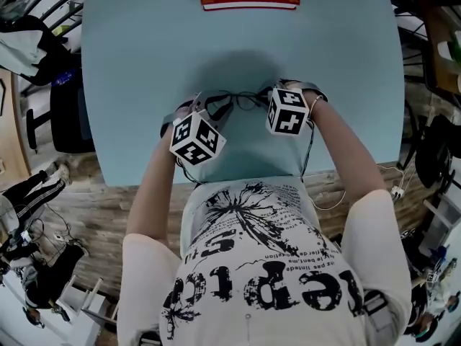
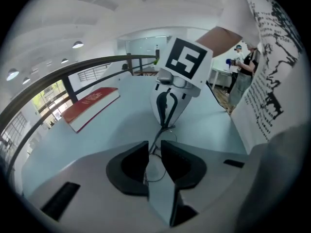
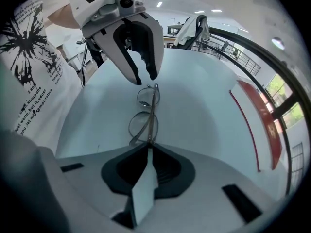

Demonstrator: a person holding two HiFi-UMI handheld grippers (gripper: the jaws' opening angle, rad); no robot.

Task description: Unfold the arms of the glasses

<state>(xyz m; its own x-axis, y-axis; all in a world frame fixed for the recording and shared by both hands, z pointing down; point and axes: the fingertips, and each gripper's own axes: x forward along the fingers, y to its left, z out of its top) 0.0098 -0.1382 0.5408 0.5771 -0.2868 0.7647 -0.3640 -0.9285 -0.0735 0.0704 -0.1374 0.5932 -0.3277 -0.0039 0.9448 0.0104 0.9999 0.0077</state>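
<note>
Our left gripper (image 2: 154, 147) stands with its black jaws apart around a lens of the thin wire-rimmed glasses (image 2: 155, 168). At the glasses' far end, the right gripper (image 2: 166, 123) points down. Left of the glasses and farther off, a red hardcover book (image 2: 91, 107) lies on the pale blue table (image 2: 121, 130).

The glasses (image 3: 142, 125) are thin metal wire with clear lenses; the table (image 1: 144, 49) is smooth and matt.
</note>
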